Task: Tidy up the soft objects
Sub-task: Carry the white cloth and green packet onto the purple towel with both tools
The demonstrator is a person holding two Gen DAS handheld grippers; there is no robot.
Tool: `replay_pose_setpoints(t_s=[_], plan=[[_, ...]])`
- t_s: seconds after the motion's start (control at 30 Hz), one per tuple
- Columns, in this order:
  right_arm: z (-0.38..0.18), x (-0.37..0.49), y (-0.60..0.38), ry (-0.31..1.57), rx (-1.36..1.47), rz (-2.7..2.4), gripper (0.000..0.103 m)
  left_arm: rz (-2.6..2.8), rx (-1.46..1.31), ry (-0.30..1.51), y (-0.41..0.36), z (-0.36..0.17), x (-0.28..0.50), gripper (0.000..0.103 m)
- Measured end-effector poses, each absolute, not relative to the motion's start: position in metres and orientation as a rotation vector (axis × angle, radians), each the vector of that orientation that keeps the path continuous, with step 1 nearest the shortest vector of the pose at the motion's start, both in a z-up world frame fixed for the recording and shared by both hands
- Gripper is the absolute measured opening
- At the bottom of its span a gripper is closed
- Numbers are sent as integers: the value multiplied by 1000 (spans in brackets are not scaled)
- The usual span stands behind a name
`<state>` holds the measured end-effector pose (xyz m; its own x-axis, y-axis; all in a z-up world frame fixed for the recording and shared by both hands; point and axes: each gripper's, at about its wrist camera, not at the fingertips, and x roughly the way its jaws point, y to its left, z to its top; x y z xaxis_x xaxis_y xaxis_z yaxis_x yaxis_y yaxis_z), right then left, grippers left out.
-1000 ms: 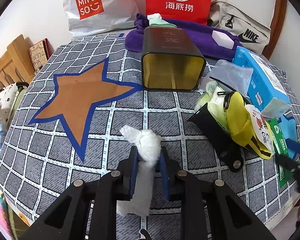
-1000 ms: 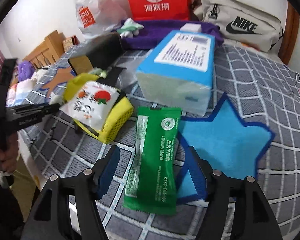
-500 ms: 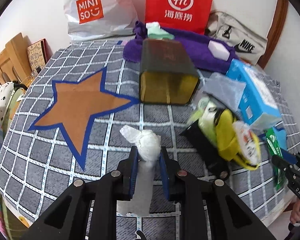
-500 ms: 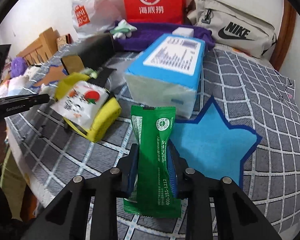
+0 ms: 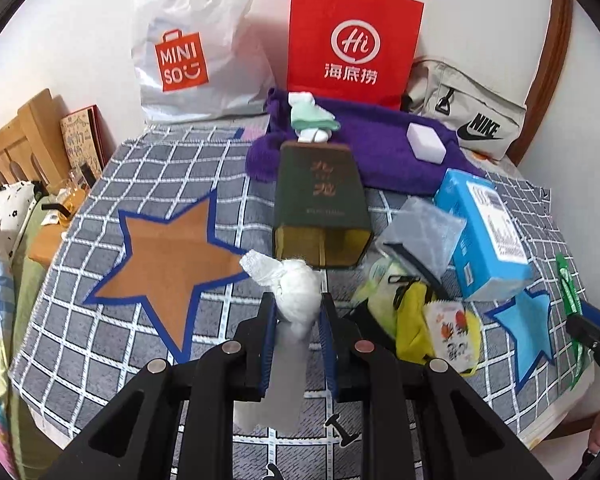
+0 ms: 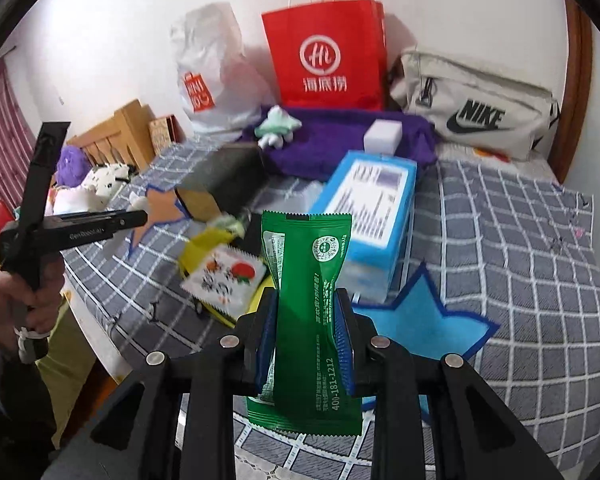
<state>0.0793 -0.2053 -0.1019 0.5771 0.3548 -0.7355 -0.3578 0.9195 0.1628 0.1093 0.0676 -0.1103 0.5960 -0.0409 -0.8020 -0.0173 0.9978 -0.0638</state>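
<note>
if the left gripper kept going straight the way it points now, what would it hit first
Probably the open mouth of the dark green box, lying on its side just ahead of the left gripper and the white bundle it holds. Depth is unclear, so it may clear the rim.

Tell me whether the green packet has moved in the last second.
Yes. The green packet, pinched in the right gripper, has risen off the checked cloth, now overlapping the blue tissue box.

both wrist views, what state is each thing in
left gripper: shut on white bundle
right gripper: shut on green packet, lifted
dark box: on its side, open end facing camera
red paper bag: upright
</note>
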Motion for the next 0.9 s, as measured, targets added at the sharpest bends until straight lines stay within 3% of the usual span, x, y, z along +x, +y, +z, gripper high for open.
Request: replay_pose_setpoints(t_s=[0.9], plan=[[-37,192,-216,787,20,316,28,-69,-92,844,64,-47,202,20]])
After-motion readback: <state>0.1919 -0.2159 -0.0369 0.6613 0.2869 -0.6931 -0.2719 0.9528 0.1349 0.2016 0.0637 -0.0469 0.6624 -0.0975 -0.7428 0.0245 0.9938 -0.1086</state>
